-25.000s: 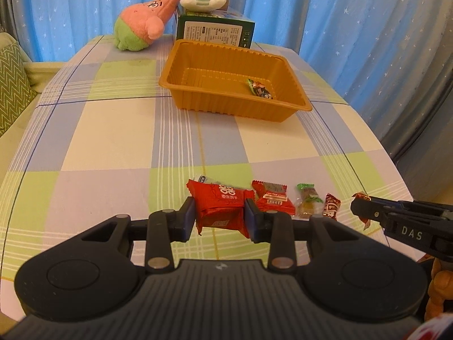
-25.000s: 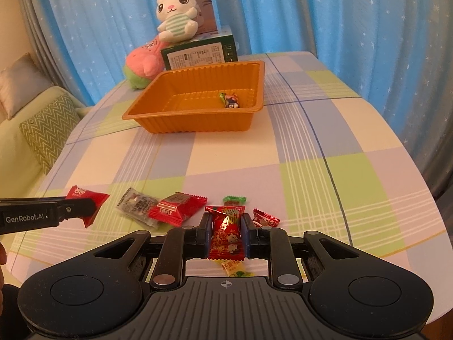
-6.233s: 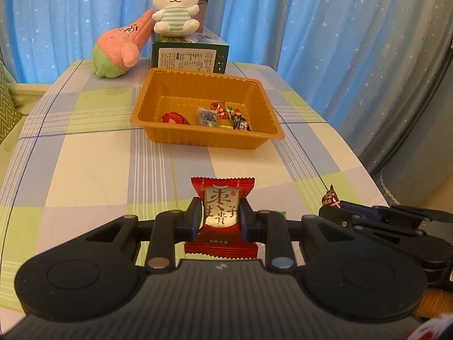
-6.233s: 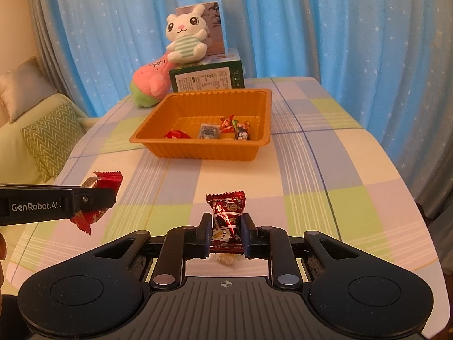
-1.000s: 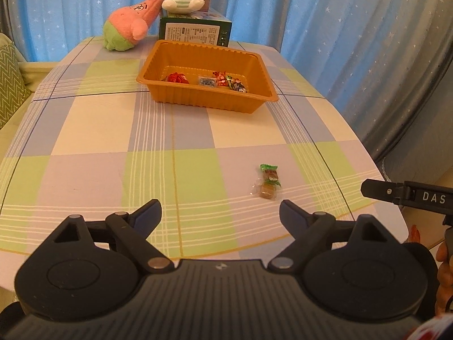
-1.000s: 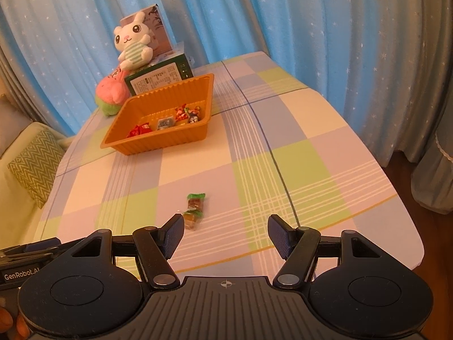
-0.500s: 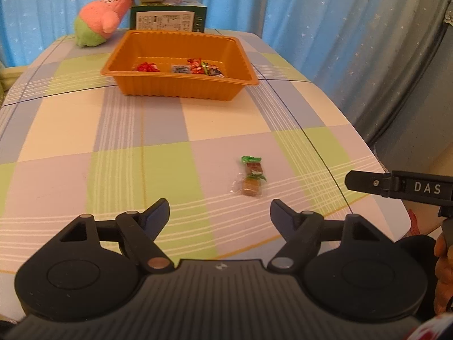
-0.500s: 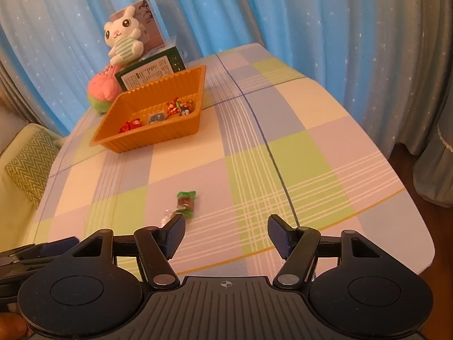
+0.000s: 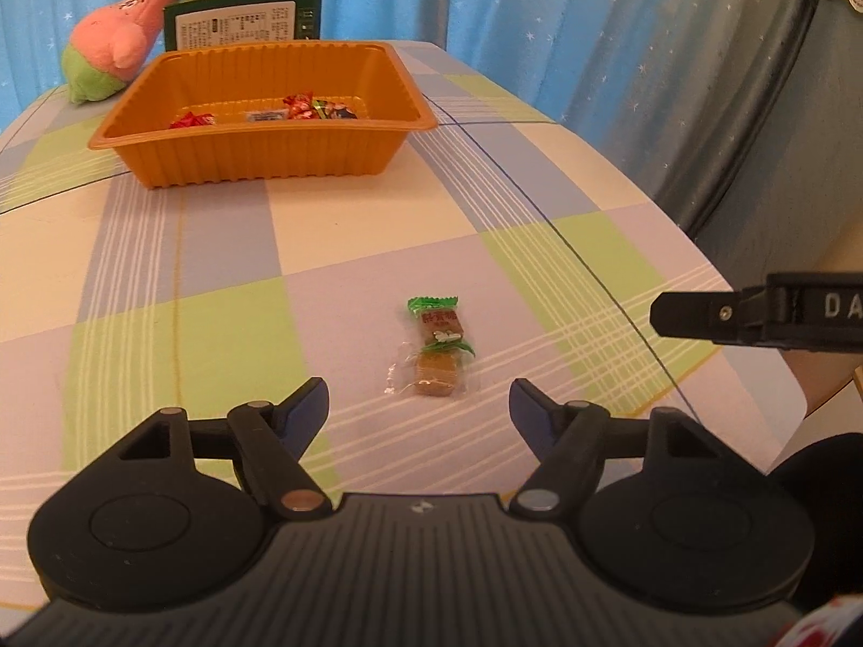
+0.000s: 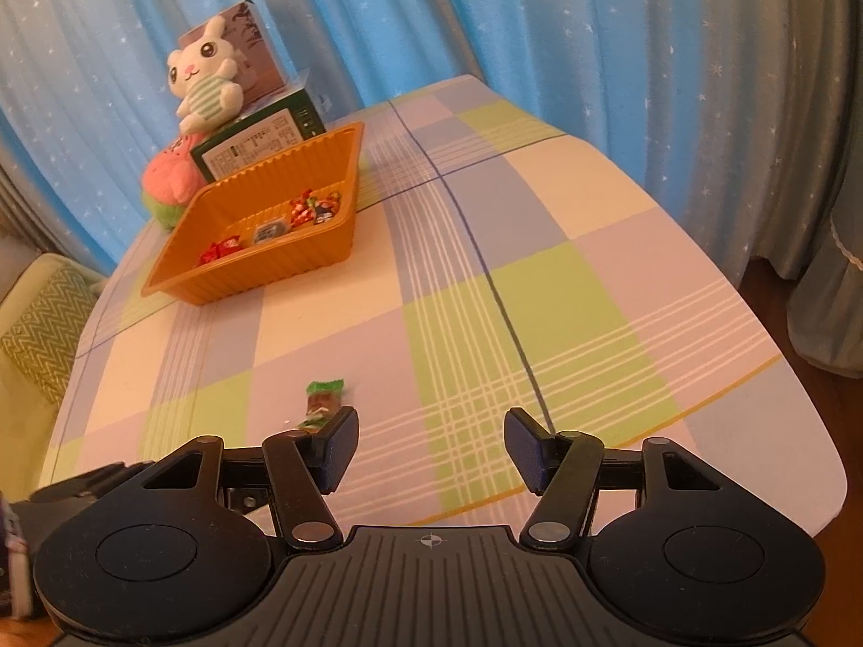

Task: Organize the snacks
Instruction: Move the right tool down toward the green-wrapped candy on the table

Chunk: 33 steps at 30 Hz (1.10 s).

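Jaws: left gripper (image 9: 419, 408) spread, just been closing, candies (image 9: 438, 348) ahead at frame centre; right gripper (image 10: 430, 445) spread, empty. Light, crinkly, slippery wrappers; pinch across firm middle.

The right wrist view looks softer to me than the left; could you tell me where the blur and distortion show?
Right wrist view: the green-wrapped candy is smeared by motion, and the fisheye bows the table edge. Left wrist view: the same candy is sharp, its wrapper print visible; the curtains curve towards the frame edge.
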Available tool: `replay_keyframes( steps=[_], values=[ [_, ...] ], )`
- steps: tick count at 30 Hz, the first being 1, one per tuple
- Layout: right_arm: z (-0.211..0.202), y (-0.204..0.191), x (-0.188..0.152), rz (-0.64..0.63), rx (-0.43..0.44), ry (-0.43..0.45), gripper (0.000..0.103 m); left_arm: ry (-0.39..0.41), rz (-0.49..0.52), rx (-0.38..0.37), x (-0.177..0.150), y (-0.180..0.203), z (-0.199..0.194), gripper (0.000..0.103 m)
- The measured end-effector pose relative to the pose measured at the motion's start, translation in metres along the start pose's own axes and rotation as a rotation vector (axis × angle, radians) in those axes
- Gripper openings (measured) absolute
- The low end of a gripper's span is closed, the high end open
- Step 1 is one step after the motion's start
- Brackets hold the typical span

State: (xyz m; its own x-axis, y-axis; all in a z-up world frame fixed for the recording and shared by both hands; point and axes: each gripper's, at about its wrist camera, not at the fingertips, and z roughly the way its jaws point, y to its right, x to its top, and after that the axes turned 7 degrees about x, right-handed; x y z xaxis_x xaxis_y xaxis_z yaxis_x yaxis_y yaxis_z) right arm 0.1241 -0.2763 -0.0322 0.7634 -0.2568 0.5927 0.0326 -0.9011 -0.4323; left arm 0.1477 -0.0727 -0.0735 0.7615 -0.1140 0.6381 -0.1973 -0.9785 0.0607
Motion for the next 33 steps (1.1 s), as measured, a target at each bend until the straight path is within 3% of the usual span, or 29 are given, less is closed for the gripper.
replay_keyframes(
  steps=[8,22,27,33],
  values=[
    [0.006,0.005,0.005,0.017,-0.009,0.005,0.061,0.009,0.074,0.006,-0.001,0.016,0.024,0.071],
    [0.023,0.009,0.006,0.014,-0.026,-0.013,0.06,0.019,0.12,0.064,-0.001,0.024,0.035,0.037],
    [0.029,0.005,0.004,-0.001,-0.024,-0.022,0.06,0.007,0.101,0.054,-0.001,0.014,0.032,0.03],
    [0.042,-0.003,0.0,-0.024,0.001,-0.051,0.06,-0.011,0.07,0.072,-0.004,-0.009,0.021,0.03]
  ],
)
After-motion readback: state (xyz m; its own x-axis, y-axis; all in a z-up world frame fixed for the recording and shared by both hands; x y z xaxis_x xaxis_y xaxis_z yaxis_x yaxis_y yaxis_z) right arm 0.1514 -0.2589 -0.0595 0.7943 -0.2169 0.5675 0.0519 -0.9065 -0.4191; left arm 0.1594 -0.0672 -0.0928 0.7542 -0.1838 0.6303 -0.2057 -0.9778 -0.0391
